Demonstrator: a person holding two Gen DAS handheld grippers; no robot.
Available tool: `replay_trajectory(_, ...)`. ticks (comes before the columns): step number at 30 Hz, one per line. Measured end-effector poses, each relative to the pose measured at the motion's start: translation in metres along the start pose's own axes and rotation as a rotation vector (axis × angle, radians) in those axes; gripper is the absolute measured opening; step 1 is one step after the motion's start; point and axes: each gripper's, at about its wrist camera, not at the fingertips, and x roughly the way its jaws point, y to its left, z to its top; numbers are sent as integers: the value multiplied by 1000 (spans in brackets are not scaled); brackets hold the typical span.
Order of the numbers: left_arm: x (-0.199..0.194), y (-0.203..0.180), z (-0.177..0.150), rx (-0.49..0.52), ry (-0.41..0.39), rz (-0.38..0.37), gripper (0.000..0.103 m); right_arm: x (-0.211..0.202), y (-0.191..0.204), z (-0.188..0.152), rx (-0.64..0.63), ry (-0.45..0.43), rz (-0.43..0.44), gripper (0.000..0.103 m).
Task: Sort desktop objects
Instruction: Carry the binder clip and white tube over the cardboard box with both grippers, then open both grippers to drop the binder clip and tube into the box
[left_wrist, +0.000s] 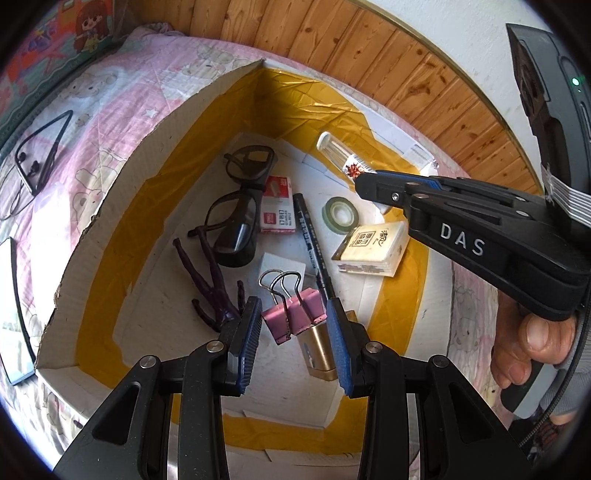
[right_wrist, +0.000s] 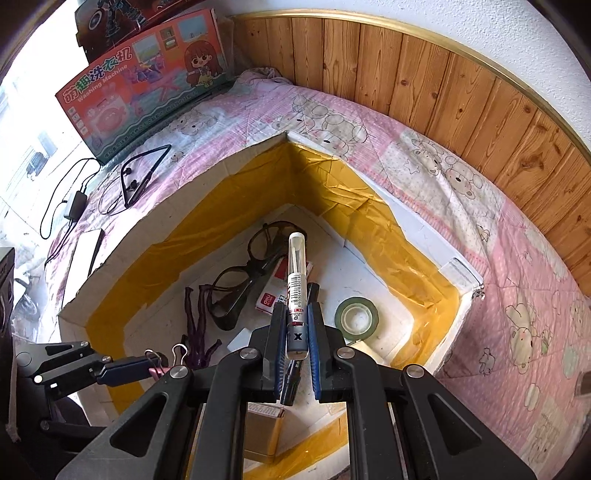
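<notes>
A white cardboard box (left_wrist: 110, 206) lined with yellow tape holds the desk items; it also shows in the right wrist view (right_wrist: 155, 229). My left gripper (left_wrist: 293, 317) is open, its jaws on either side of a pink binder clip (left_wrist: 293, 314) inside the box, not touching it. My right gripper (right_wrist: 295, 328) is shut on a clear toothpick tube (right_wrist: 297, 280) and holds it above the box. From the left wrist view the tube (left_wrist: 341, 153) sticks out past the right gripper (left_wrist: 364, 182). The left gripper and clip show at lower left in the right wrist view (right_wrist: 147, 365).
In the box lie black glasses (left_wrist: 236, 221), a staples box (left_wrist: 277, 205), a black pen (left_wrist: 314, 240), a tape roll (left_wrist: 340, 214), a cream card pack (left_wrist: 373, 249), a purple figure (left_wrist: 210, 288) and a gold block (left_wrist: 317, 350). Earphones (right_wrist: 140, 177) and a toy carton (right_wrist: 147, 77) lie on the bedsheet.
</notes>
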Motion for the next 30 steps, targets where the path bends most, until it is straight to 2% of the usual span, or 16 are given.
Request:
replay_trajectory(12,13,3,1,-4,46,27,37,35,-12,13,-12,78,-24,12)
replay_trajectory(22,20,10,4,-44,74,8,37,60,-16,23,21,148,-15,12)
replay_trajectory(30,18,16,9,-87,66,-30,39,73,-18,33,48,186,-18,12)
